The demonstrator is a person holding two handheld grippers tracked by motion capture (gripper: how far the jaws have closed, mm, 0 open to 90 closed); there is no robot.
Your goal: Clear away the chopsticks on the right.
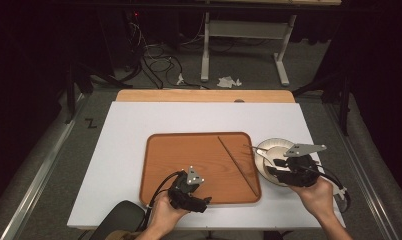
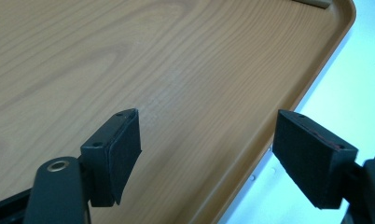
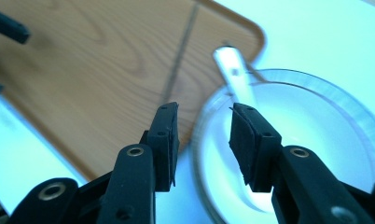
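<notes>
The left tool (image 1: pixel 207 201) sits at the near edge of the wooden tray (image 1: pixel 169 150) on the white counter (image 1: pixel 129 120), its jaws spread wide over the tray's rim with nothing between them. A thin chopstick (image 1: pixel 237 165) lies diagonally across the right part of the tray. The right tool (image 1: pixel 270 166) hovers over the white bowl (image 1: pixel 269 146) just beside the tray's right edge, jaws narrowly parted and empty above a white spoon (image 3: pixel 234 70) resting in the bowl.
</notes>
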